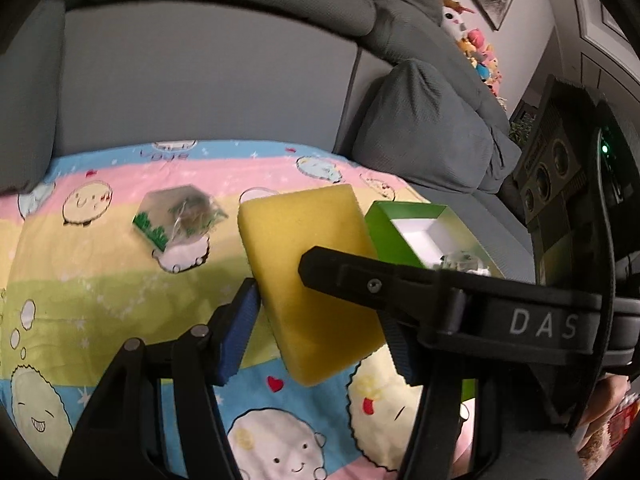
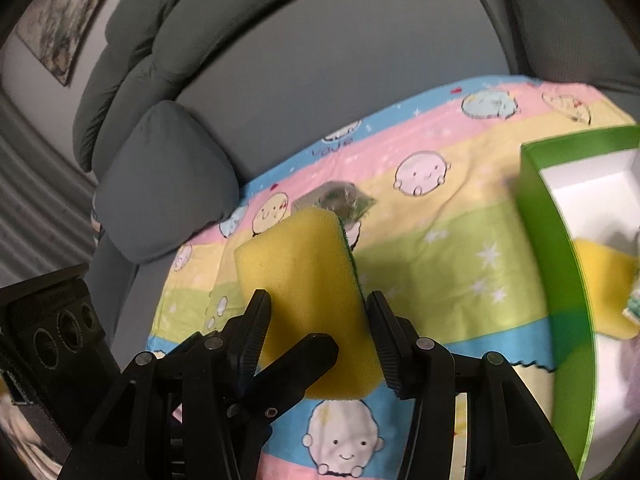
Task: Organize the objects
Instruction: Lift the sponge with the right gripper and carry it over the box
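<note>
Sponge [image 2: 304, 276] first: the yellow block with its green scouring face was up off the cartoon-print blanket [image 2: 432, 248], and both tools seemed to have a claim on it. From the right wrist view, the right gripper [image 2: 316, 340] had its two ribbed fingers pressed against the sponge's sides, clamped on it. The left gripper [image 1: 316, 320] stood around the same sponge [image 1: 308, 280], but I could not tell whether it was gripping: its blue-padded finger [image 1: 240, 332] sat at the left edge, possibly just apart from it, and its other finger was half hidden behind the right tool's finger crossing in front.

Off to the right stood the green box [image 2: 548, 240], open, white inside, with something yellow and a small wrapped item already lying in it. A clear packet [image 1: 180, 216] with green printing remained on the blanket, well apart from the box.

To my eye this was mid-carry, perhaps a handover, with the sponge bound for the box. The next move would call for one tool alone to hold the sponge, swing it over the near green wall without catching the rim, and release it above the white floor. After that, the packet looked like the remaining thing to collect.
</note>
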